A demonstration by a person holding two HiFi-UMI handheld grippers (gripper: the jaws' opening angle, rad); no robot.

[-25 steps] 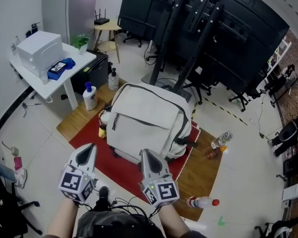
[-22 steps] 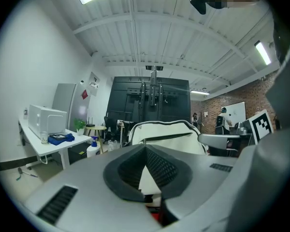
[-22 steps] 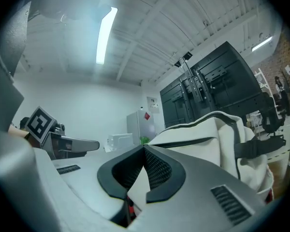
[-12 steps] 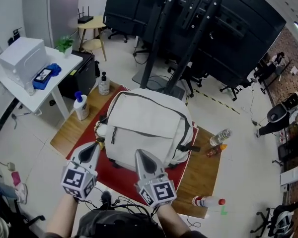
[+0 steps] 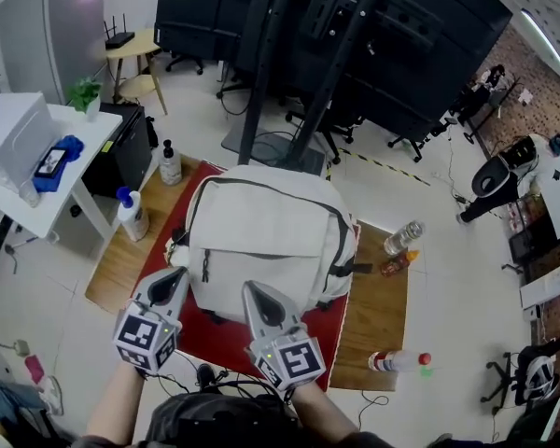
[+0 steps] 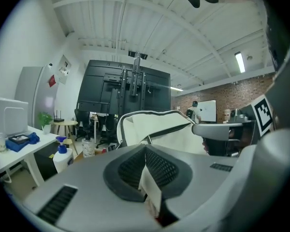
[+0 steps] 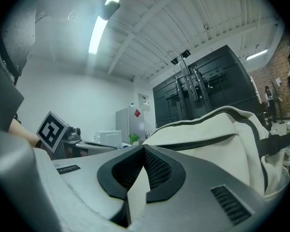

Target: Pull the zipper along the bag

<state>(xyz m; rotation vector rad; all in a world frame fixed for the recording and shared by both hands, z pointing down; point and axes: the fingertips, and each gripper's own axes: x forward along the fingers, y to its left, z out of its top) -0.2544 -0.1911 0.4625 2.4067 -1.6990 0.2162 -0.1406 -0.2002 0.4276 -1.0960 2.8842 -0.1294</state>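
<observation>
Some of the bag's (image 5: 261, 241) near edge hides behind the right gripper (image 5: 249, 289).

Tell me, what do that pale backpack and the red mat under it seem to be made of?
The backpack looks like off-white woven cloth with a matt finish: it sags and creases softly. The red mat seems to be thin matt fabric or felt, lying flat without shine; which one I cannot tell.

A flat wooden board (image 5: 378, 311) lay on the pale tiled floor (image 5: 448, 278). Just beyond the fingers (image 5: 258, 302), a red mat (image 5: 211, 330) on it carried a white fabric backpack (image 5: 261, 241).
</observation>
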